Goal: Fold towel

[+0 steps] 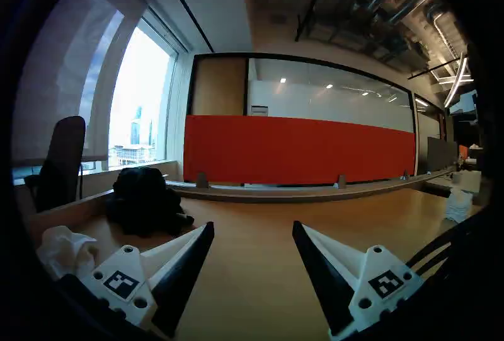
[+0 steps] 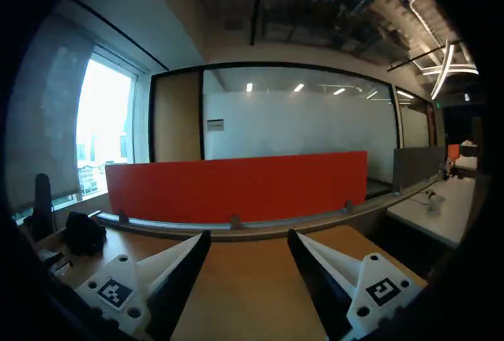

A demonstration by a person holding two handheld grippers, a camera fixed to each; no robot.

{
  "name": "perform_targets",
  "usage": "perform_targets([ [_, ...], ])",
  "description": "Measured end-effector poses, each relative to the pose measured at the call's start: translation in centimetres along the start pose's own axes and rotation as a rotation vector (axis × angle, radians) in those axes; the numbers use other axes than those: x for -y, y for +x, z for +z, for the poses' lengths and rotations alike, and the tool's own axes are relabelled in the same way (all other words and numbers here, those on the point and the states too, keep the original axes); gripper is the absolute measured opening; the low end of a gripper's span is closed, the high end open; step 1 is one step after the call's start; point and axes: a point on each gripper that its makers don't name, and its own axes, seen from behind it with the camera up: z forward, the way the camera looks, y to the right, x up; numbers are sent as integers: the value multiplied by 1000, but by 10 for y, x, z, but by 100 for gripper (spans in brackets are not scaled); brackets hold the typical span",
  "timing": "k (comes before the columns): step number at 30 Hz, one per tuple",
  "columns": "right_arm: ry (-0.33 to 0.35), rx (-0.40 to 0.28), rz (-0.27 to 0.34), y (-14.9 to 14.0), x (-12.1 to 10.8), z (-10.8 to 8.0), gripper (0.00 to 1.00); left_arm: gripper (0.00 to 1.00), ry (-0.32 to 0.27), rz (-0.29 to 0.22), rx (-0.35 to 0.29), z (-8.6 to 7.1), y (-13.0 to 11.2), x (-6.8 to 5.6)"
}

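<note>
left gripper [image 1: 252, 226] of mine hovers spread and empty over the wooden bench [image 1: 252, 290]; right gripper [image 2: 249, 235] is spread too, holding nothing. crumpled white towel [image 1: 63, 249] lies on the bench just beside my left gripper, near a black bundle [image 1: 145, 199].

Low on the left of the left gripper view, a crumpled white wad [image 1: 63, 249], cloth or paper unclear, lies partly hidden behind the left tongs [image 1: 252, 231].

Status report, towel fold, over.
Left gripper open, right gripper open, both empty. Crumpled white cloth untouched on desk. Black bundle beside it.
</note>
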Motion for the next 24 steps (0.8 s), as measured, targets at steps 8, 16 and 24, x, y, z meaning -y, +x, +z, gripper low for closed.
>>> perform_targets([
  [8,-2,3,-13,-11,1,2,95,92,5,13,9,-4,-16,-1],
  [16,4,8,-13,-15,3,5,95,92,15,12,5,-6,-21,1],
  [24,5,7,-11,-17,0,4,95,92,23,43,5,-5,-23,-2],
])
